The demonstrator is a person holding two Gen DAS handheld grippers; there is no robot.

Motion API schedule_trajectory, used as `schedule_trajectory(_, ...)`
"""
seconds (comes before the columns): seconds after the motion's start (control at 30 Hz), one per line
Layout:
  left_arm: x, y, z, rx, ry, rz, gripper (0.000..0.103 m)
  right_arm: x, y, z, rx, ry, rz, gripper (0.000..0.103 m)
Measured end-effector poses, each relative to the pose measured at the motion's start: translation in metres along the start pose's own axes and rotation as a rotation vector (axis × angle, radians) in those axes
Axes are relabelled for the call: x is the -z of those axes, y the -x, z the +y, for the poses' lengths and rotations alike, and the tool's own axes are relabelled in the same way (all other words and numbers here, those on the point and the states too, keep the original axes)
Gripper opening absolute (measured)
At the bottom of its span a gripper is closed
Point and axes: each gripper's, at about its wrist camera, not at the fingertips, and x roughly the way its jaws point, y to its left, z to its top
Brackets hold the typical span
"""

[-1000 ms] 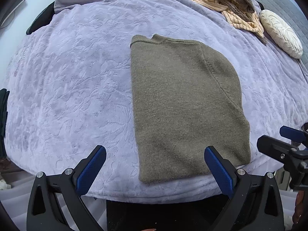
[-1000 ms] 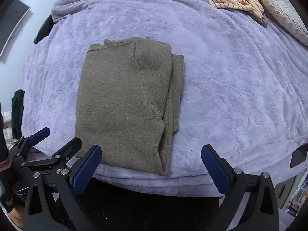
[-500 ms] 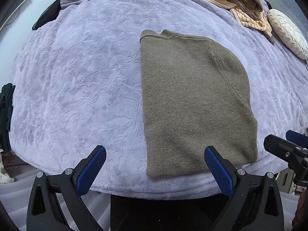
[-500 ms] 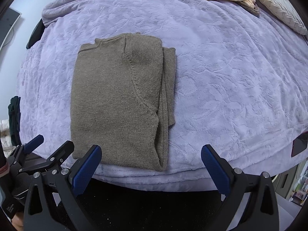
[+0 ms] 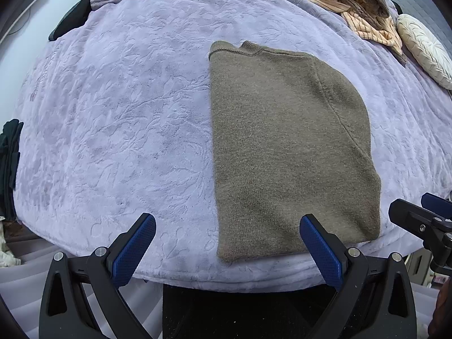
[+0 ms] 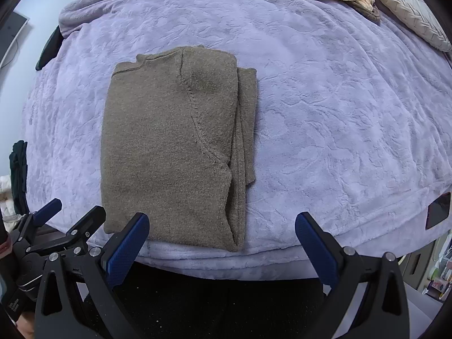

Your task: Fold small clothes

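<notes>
An olive-brown knit sweater (image 5: 288,147) lies flat and folded lengthwise on the lilac bedspread (image 5: 118,118), its hem at the near edge of the bed. In the right wrist view the same sweater (image 6: 172,147) shows a folded sleeve edge along its right side. My left gripper (image 5: 226,243) is open just in front of the hem's left corner, holding nothing. My right gripper (image 6: 223,240) is open at the hem's right corner, also empty. Each gripper shows at the edge of the other's view.
A heap of striped orange clothes (image 5: 356,5) lies at the far right of the bed beside a cream ribbed cushion (image 5: 426,48). Dark garments (image 5: 10,166) hang at the left edge. The bed's front edge (image 6: 226,262) drops to a dark floor.
Both grippers have moved forward and slightly closer to the sweater's hem; the sweater itself has not moved. Both stay open.
</notes>
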Motion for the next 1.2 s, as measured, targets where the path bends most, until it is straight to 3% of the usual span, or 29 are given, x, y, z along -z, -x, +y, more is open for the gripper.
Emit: schedule_trajectory(1.2,0.0023,-0.0007,-0.0019,-0.014,0.001,0.001,0.102,0.0014,0.0013,0.0027,0.017,0.024,-0.002,0.103)
